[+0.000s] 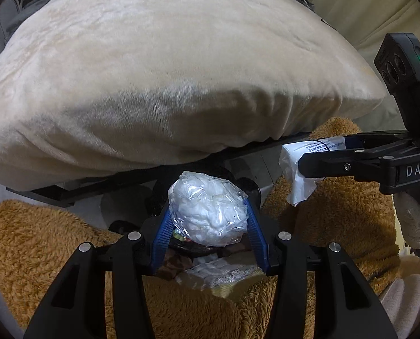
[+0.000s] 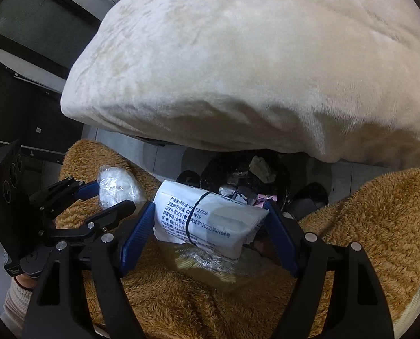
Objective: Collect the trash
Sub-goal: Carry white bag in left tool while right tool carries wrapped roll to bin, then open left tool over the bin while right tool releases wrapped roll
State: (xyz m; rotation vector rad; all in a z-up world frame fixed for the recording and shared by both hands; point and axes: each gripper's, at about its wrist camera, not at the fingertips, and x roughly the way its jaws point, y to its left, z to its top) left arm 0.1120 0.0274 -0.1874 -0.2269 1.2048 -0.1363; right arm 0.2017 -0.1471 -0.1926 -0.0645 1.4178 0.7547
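Where the cream cushion [image 1: 164, 79] bulged out over its dark frame [image 1: 77, 192], its lower edge overhung the gap below, and that gap was the only open room ahead of both claws. Brown fleece [image 1: 40, 254] closed it in on the left and right; grey floor [image 2: 119, 144] showed at the far side.

Left gripper [image 1: 208, 220]: blue pads [image 1: 161, 234] drawn in narrow and pressed on either side of a crumpled clear plastic wad [image 1: 210, 212], which bulged out past the fingertips. It hung above the gap, with pale wrappers [image 1: 218, 271] and dark scraps lying below it.

Right gripper [image 2: 210, 220]: jaws set wider, each blue pad [image 2: 136, 234] against one end of a white printed tissue pack [image 2: 207, 217] with a thin black band around it. The pack lay crosswise between the fingers, tilted slightly. Seen from the left wrist, the same pack [image 1: 300, 166] sat at the right, near the cushion's underside but apart from it.

Beyond the pack, under the cushion's edge, sat a black-lined bin [image 2: 277, 169] with what looked like mixed litter inside; the view there was dark and cluttered.

Count: two grippers, each holding one piece of trash; one cushion; one bin. A knit cuff [image 2: 15, 299] showed beneath the left tool.
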